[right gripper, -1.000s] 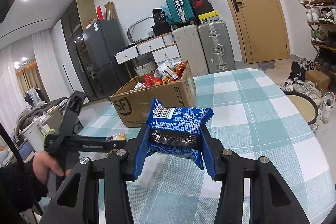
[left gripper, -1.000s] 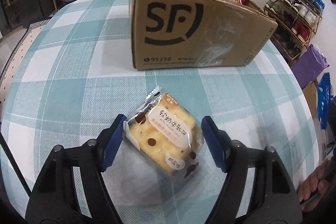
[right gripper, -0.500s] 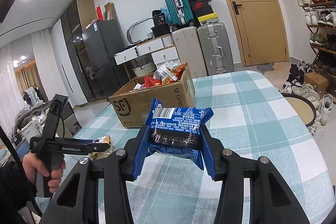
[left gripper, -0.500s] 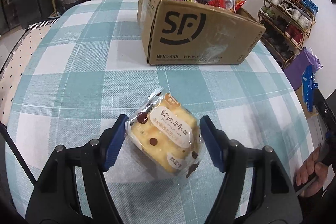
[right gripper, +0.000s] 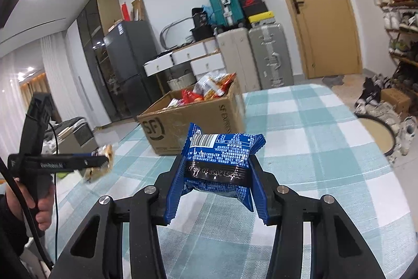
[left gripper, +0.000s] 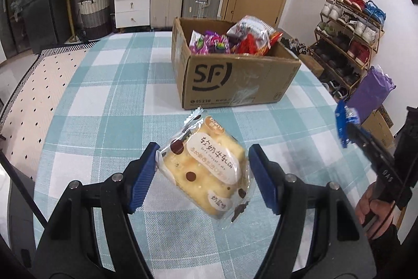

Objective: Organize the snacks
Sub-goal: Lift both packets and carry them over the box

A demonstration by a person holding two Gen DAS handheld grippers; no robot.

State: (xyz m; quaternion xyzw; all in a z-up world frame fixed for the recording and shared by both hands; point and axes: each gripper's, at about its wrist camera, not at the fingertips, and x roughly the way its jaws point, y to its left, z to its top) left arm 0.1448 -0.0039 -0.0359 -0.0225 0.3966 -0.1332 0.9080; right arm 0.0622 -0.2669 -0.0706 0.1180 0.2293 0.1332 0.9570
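the box (left gripper: 235, 75) lies straight ahead of the left jaws (left gripper: 203, 175), clamped on the cake (left gripper: 206, 166), nearer than the right jaws (right gripper: 214, 174), clamped on the blue pack (right gripper: 219, 164)

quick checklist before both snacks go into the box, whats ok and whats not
1. Left tongs shut on the yellow cake pack, lifted off the table: ok.
2. Right tongs shut on the blue pack: ok.
3. Box open at the top: ok.
4. Room in the box: cannot tell; snacks already pile above its rim on one side.
5. Path from cake pack to box free of other things: ok.
6. Cake pack's grip firm: cannot tell; it hangs tilted, with one corner drooping.
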